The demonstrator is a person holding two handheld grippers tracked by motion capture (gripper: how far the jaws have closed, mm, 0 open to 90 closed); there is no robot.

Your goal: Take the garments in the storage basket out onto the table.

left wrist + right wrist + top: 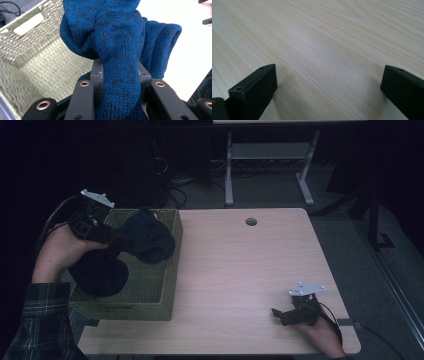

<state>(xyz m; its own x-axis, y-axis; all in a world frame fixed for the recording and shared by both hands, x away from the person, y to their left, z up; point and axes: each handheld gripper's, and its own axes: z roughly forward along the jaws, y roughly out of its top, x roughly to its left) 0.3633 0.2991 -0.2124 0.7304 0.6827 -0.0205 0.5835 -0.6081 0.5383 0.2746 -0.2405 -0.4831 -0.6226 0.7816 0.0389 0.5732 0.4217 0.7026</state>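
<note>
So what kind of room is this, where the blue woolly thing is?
Probably a lab or workroom. A plain wooden table stands on grey carpet, cables lie tangled behind it, and another desk's metal legs stand beyond. The left gripper holds the blue knit over a woven basket.

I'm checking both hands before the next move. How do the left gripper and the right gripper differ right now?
The left gripper is shut on the blue knitted cloth; the right gripper stands open with nothing between its jaws. The left gripper is raised over the woven basket, while the right gripper sits low by the bare wooden table, near its front right corner. Both have black jaws and a grey plate on top.
</note>
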